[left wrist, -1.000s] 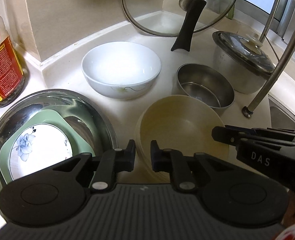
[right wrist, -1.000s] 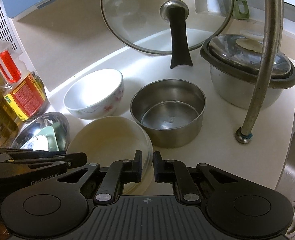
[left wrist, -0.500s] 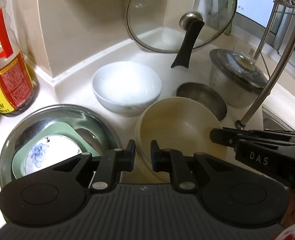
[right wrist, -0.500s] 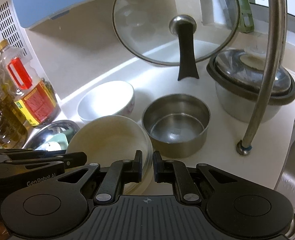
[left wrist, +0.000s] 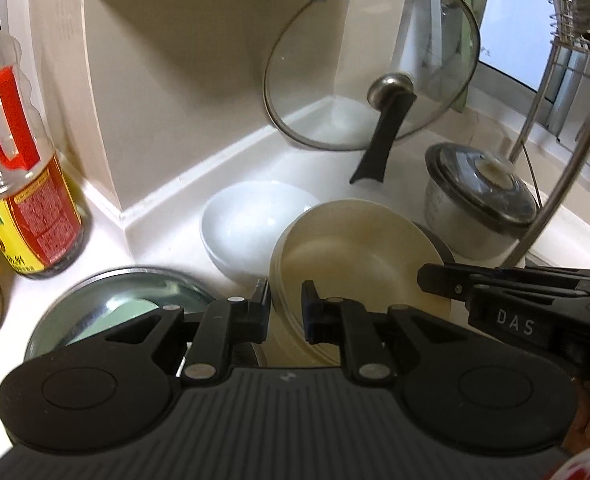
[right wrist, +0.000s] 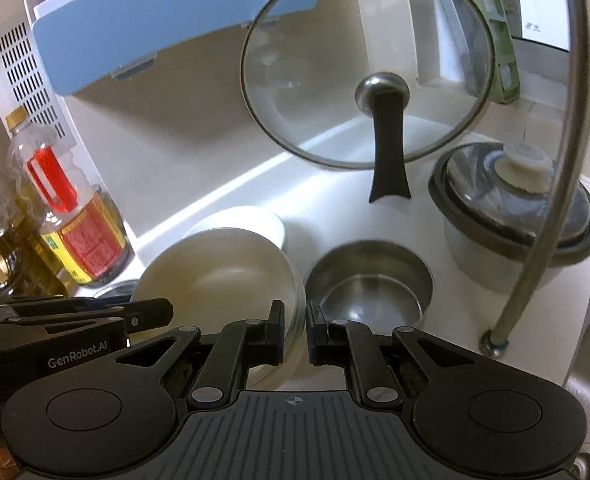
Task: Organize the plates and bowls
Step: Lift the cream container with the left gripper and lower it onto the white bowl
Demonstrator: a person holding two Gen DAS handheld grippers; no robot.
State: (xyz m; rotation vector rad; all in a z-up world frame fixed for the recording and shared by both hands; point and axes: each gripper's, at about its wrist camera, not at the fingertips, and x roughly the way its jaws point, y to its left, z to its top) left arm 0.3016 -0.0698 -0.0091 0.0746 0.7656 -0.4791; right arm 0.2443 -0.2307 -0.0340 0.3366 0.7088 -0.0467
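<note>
The wide cream-coloured round plastic bowl (left wrist: 359,264) had left the white worktop (right wrist: 447,312). A second earlier it sat on the worktop beside the small stainless steel bowl (right wrist: 369,280); at inspection it hung above that spot, tilted, and covered part of the steel bowl and of the white ceramic bowl (left wrist: 251,224) behind it in the left wrist view. It was carried by both tools. The left gripper (left wrist: 286,300) was pinching the cream bowl's near left rim, and the right gripper (right wrist: 295,320) was pinching its right rim, each with the jaws pressed close on the thin wall.

Relative to the cream bowl, the large steel basin (left wrist: 95,300) holding a pale green dish lay low to its left, the steel bowl just to its right, the white ceramic bowl close behind. The glass lid with a black handle (right wrist: 367,80) leaned on the wall further behind.

Judgement: the lift was complete and the bowl was free to travel. Nesting remained undone. Its destination could not be determined. A two-sided rim hold risked slipping if either side pulled apart.
</note>
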